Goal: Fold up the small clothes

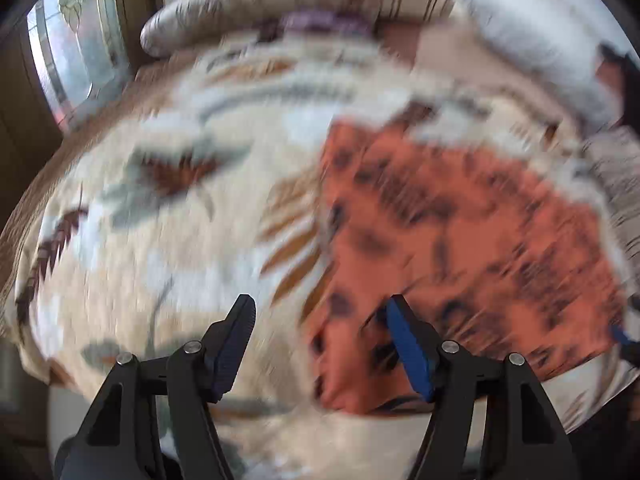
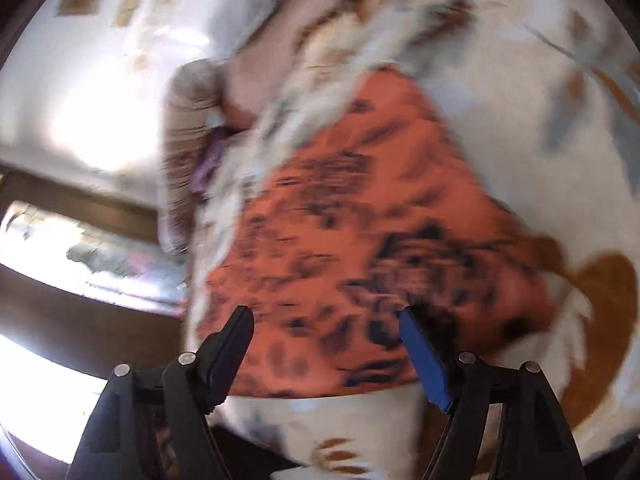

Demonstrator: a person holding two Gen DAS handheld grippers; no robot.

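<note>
Left wrist view gives us the left gripper [image 1: 320, 320] with its jaws standing apart and nothing between them, hanging over the near left edge of the orange patterned garment [image 1: 460, 232]. That garment lies spread on a bed covered by a cream leaf-print blanket [image 1: 160, 240], with a striped bolster [image 1: 280, 4] at the far end. In the right wrist view the right gripper [image 2: 326, 330] also has its jaws apart and empty, above the garment's near hem.

Both pictures are smeared, so we cannot tell how flat the cloth lies or where its edges and seams run.

We see three risks. If we close the jaws while they are poorly placed, we could pinch the blanket along with the garment and drag both. If the left gripper bites beside the edge and not on it, we would lift nothing or only a wrinkle. And if our two grips land at uneven points along the hem, the fold would come out skewed and bunched.
</note>
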